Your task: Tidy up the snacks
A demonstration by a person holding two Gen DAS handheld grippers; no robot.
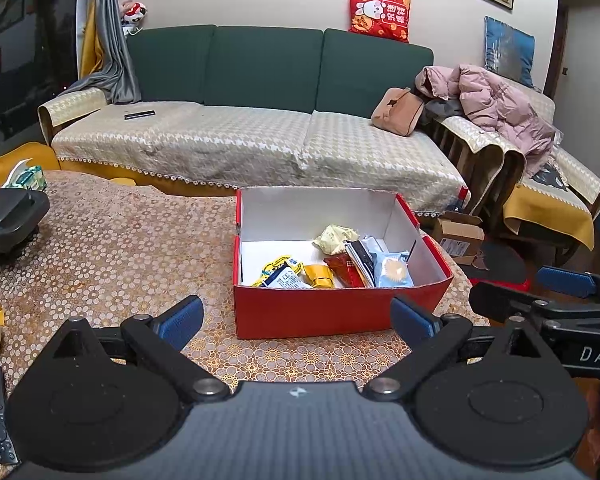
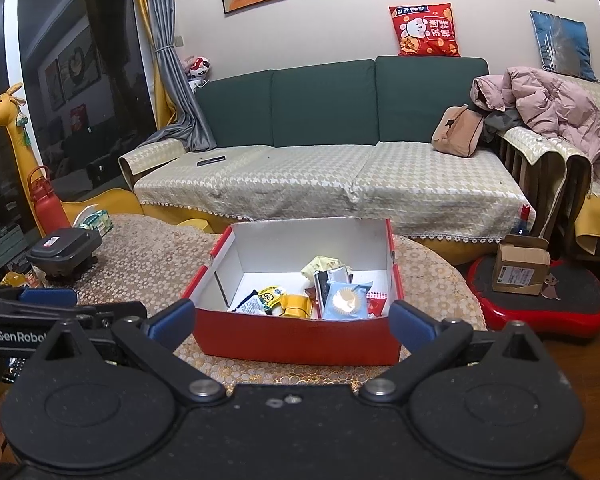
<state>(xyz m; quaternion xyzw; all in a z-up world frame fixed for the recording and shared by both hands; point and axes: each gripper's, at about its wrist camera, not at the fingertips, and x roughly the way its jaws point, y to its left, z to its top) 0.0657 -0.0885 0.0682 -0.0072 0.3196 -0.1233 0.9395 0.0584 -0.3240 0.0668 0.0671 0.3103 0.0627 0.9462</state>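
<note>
Holding snack packets [image 1: 332, 266], red box [image 1: 340, 312], left tongs [image 1: 296, 318], right tongs [image 2: 292, 320] spread wide, empty

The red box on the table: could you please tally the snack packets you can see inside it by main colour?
Inside the red box:
Pale yellow packet: 1
Light blue packet: 1
Gold-orange packet: 1
Red packet: 1
Yellow and blue packet: 1
Black and white packet: 1
Total: 6 visible; others may be hidden beneath.

Bright, sharp, fisheye-warped edges
</note>
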